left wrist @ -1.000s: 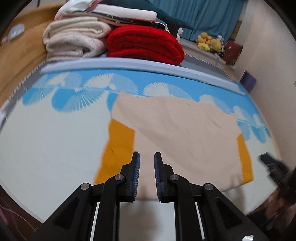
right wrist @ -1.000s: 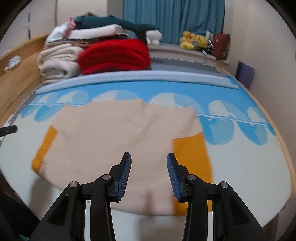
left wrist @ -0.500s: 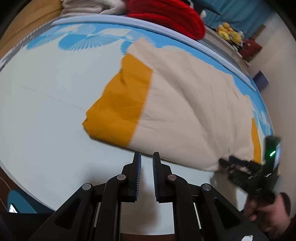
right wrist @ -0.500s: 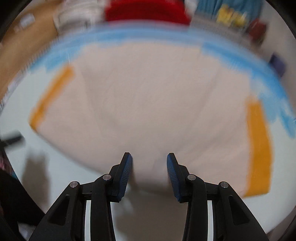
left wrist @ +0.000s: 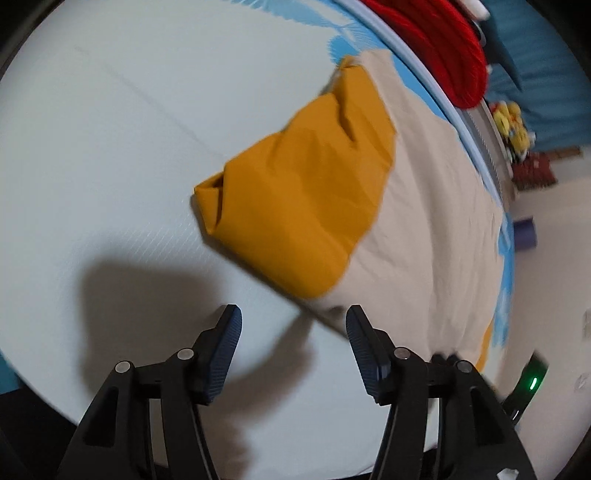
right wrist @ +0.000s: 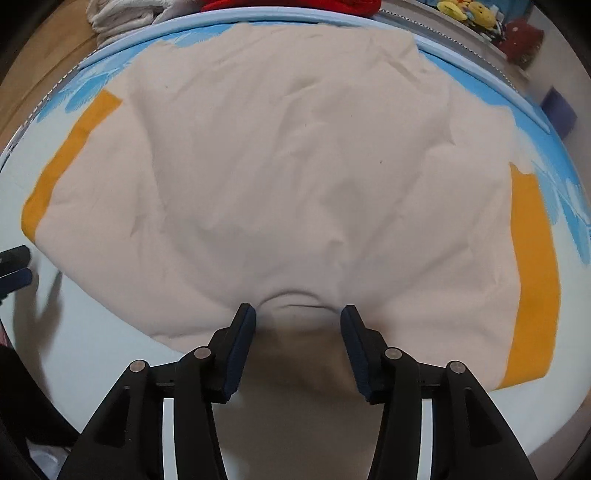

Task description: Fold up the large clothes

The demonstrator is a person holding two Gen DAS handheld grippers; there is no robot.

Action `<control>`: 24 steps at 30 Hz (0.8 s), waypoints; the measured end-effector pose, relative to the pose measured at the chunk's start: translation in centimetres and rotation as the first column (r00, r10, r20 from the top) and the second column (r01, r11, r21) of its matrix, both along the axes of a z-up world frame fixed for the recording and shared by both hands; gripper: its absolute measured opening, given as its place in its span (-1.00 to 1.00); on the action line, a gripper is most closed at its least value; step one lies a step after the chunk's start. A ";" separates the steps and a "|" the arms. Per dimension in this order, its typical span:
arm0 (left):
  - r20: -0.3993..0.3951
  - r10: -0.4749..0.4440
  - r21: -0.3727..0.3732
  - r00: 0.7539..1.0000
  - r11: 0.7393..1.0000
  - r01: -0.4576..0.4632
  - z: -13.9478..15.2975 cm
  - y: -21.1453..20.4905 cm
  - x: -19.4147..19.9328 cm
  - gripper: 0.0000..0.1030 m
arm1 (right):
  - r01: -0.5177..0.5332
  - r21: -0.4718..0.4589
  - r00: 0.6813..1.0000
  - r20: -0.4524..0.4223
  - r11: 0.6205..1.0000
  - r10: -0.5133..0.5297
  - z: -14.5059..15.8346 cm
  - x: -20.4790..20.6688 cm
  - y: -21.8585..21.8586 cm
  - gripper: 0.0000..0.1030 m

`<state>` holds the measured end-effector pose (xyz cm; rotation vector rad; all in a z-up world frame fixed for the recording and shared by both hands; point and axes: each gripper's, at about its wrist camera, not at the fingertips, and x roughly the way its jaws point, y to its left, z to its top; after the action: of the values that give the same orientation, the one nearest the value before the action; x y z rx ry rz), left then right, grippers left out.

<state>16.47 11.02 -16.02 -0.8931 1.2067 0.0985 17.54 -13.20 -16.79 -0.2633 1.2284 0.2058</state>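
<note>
Where the right wrist view begins at its far left edge, two blue-padded fingertips of the left gripper (right wrist: 14,266) poke in over the white mattress cover (right wrist: 92,354), apart from the cloth. Next comes the garment, a cream shirt (right wrist: 295,155) with orange sleeves, spread flat across the middle of the bed: one orange sleeve (right wrist: 62,158) lies along its left side and the other orange sleeve (right wrist: 533,273) along its right. Its near hem faces the camera. Low in the centre, the right gripper (right wrist: 297,321) points down at that hem, its jaws opening, and a small raised pucker of cream fabric sits in the gap between the pads. Whether the pads still touch the cloth is hard to say; they seem just clear of it. Beyond the shirt runs a blue band printed with white fans (right wrist: 554,147), and further back sit a red blanket (right wrist: 295,3) and yellow plush toys (right wrist: 463,11).

From the left wrist view, bare white cover fills the left side. Centre frame, the crumpled orange sleeve (left wrist: 306,199) lies beside the cream body. Below it the left gripper (left wrist: 293,332) has its jaws opening, nothing between them but the cover, with the shirt's near edge just beside its right finger. A green light (left wrist: 532,382) glows at the lower right.
</note>
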 end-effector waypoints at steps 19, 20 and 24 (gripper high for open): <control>0.150 0.138 -0.047 0.979 0.990 -0.133 -0.8 0.3 3.6 -0.72 | -0.003 0.059 1.000 0.030 0.998 0.001 1.1 -0.5 -1.5 -0.01; 0.154 0.114 -0.018 0.981 0.994 -0.112 0.4 0.1 3.6 -0.73 | 0.003 0.056 0.999 0.047 0.998 -0.005 1.5 -0.5 -1.6 -0.01; 0.178 -0.022 0.133 0.984 0.991 -0.002 5.4 0.1 2.9 -0.78 | 0.034 0.063 0.984 0.171 0.997 -0.044 5.1 -1.1 -2.2 -0.01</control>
<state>19.41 11.09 -10.62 -0.7630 1.0240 0.0873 16.49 -15.36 -11.72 -0.2002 1.0529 0.1817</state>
